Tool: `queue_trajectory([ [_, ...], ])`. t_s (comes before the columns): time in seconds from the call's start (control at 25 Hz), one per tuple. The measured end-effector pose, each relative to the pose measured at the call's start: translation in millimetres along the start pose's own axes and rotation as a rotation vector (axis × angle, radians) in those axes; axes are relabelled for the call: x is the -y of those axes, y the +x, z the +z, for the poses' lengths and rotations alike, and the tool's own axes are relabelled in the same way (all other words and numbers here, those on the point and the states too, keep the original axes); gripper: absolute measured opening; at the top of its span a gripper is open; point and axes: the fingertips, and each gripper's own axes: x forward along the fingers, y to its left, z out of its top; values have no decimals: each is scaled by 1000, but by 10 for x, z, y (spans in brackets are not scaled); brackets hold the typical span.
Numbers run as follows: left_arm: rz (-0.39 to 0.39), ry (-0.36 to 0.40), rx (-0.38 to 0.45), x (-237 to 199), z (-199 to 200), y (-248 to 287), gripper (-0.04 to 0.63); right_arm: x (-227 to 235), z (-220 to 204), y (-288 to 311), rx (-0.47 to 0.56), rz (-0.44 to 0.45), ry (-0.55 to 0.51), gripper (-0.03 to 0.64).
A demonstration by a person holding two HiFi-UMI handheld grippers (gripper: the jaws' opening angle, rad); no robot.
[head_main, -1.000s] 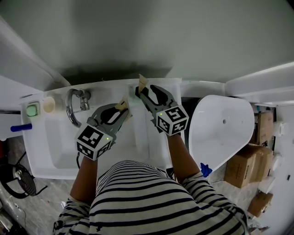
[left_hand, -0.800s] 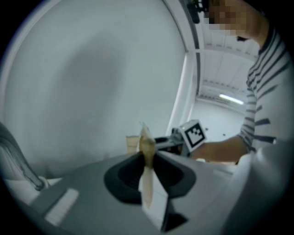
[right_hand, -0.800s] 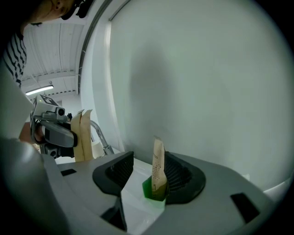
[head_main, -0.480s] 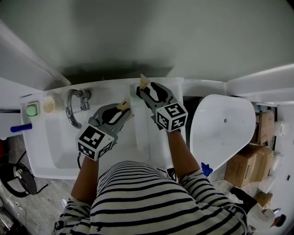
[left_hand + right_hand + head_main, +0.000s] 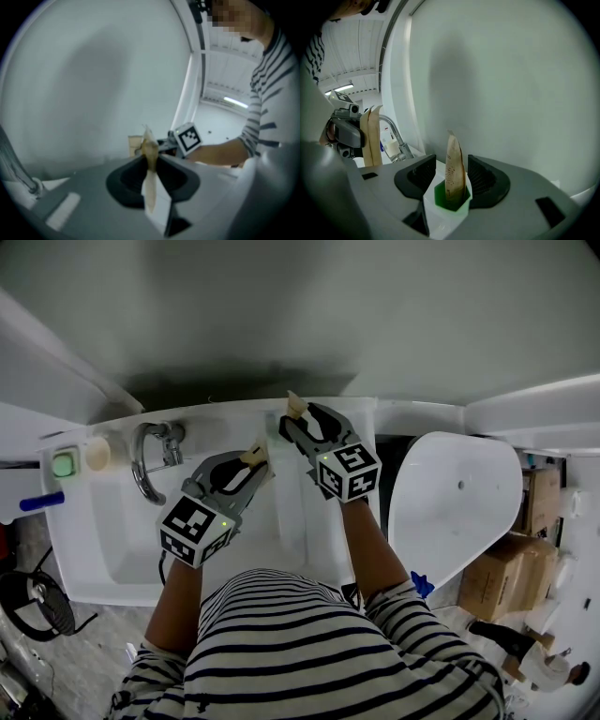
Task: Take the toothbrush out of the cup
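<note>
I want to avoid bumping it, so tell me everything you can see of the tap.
The tap is shiny, chrome-looking metal: a slim spout that rises from a base on the back left rim of the white sink and arches forward over it. It stands upright, nothing touches it, and no water shows.

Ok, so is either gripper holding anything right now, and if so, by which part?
Nothing that shows. The left gripper and the right gripper both have their jaws shut, pad against pad, and nothing can be seen pinched between them.
</note>
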Motion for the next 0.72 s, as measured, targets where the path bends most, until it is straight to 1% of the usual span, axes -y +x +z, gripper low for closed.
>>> queue_trajectory([
  [0.4, -3, -6, -9, -19, -12, 59, 71, 77, -38, 128, -27, 9, -14, 179],
  [0.72, -9, -9, -8, -16, -26, 62, 71, 43, -104, 232, -56, 31, -29, 179],
])
